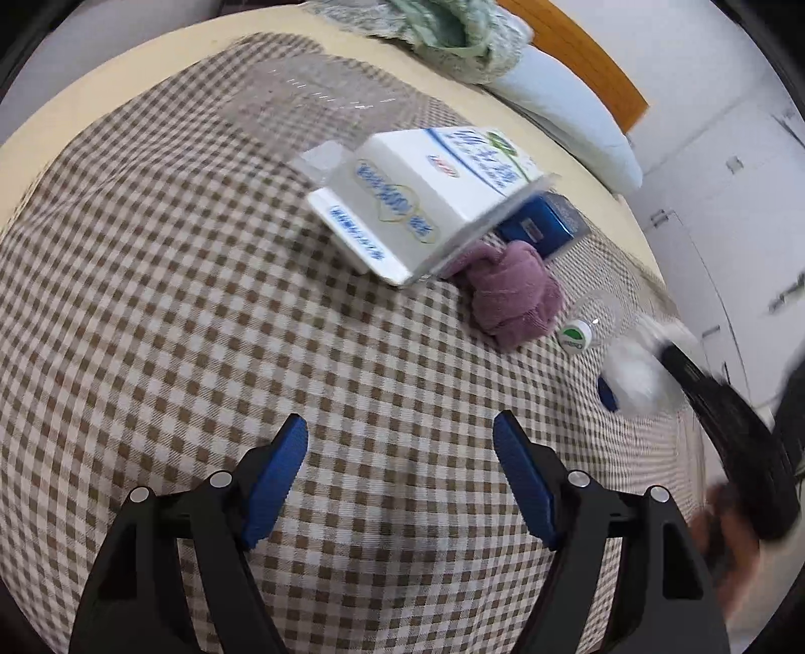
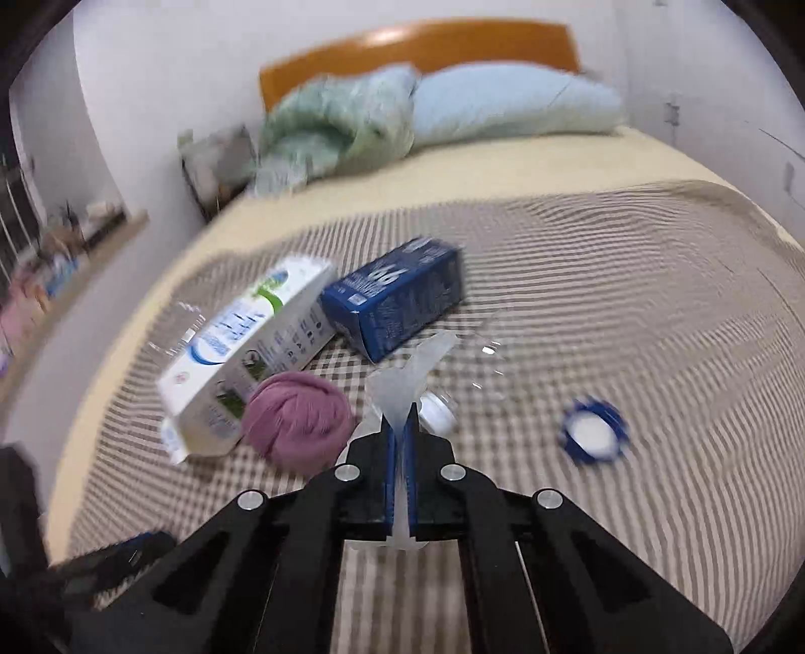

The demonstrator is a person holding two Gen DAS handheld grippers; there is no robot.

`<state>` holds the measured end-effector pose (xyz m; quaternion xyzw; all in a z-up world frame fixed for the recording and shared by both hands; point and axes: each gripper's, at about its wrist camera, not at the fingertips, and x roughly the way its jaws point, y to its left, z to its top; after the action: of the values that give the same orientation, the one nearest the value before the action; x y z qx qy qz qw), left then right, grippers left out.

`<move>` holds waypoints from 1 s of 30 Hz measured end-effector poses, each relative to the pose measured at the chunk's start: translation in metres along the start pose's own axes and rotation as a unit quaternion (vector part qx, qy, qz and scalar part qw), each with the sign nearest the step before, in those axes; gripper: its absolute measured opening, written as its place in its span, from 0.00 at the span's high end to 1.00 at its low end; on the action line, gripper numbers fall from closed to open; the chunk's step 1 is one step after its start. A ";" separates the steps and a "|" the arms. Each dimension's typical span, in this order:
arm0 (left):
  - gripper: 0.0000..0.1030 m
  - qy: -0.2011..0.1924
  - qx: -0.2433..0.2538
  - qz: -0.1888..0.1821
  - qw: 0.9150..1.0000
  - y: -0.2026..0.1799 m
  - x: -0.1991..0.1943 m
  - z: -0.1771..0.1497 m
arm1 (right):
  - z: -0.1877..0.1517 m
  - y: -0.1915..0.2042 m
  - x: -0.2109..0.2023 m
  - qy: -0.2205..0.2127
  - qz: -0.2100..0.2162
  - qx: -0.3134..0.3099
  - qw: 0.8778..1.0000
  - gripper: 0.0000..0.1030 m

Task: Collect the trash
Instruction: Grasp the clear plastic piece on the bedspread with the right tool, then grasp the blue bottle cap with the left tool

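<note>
In the left wrist view, the left claw sat at the bottom of the frame with its blue pads spread wide and nothing between them, above the brown checked blanket covering the bed. Near the centre, slightly upper right, a white milk carton with blue print lay tilted, its lower edge resting on a purple rolled cloth. A blue carton peeked out behind the white one. Right of the cloth lay a clear plastic bottle with a white cap bearing a green mark. At the right edge the right claw came in as a blurred black shape holding something pale, possibly a crumpled plastic wrapper; the blur made it hard to tell. A green blanket and a pale blue pillow lay at the top.

In the right wrist view, the right claw was pressed together on a translucent white plastic wrapper, which stuck up from between the pads at the centre. Just behind it lay the clear bottle. The purple cloth sat left of the claw, touching the white carton; the blue carton lay beside it, upper centre. A blue-rimmed lid lay apart on the blanket at right. The wooden headboard stood at the top.
</note>
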<state>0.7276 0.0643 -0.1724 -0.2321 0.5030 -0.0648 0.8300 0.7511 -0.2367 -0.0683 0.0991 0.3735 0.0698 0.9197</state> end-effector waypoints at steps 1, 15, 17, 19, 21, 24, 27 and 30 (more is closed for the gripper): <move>0.29 0.002 0.009 0.002 1.000 -0.004 0.001 -0.001 | -0.012 -0.011 -0.016 -0.014 -0.001 0.018 1.000 0.97; 0.29 -0.008 0.113 0.040 0.993 -0.059 0.020 -0.036 | -0.080 -0.112 -0.056 -0.043 -0.055 0.134 0.988 0.97; 0.29 -0.029 0.163 0.039 0.986 -0.079 0.020 -0.049 | -0.085 -0.124 -0.060 -0.041 -0.048 0.149 0.987 0.97; 0.29 -0.038 0.203 0.028 0.978 -0.096 0.019 -0.060 | -0.084 -0.135 -0.060 -0.042 -0.045 0.167 0.984 0.97; 0.29 -0.043 0.221 0.006 0.974 -0.113 0.020 -0.066 | -0.084 -0.146 -0.066 -0.048 -0.043 0.183 0.981 0.97; 0.29 -0.022 0.234 -0.044 0.971 -0.149 0.038 -0.066 | -0.084 -0.162 -0.076 -0.060 -0.043 0.201 0.977 0.97; 0.29 0.021 0.241 -0.035 0.970 -0.209 0.094 -0.054 | -0.087 -0.179 -0.084 -0.065 -0.040 0.216 0.973 0.97; 0.29 0.045 0.238 -0.031 0.970 -0.251 0.140 -0.047 | -0.092 -0.200 -0.087 -0.065 -0.042 0.234 0.969 0.97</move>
<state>0.7867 -0.2201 -0.1903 -0.0404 0.5028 -0.2182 0.8354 0.6352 -0.4363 -0.1209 0.3006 0.3231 -0.0646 0.8950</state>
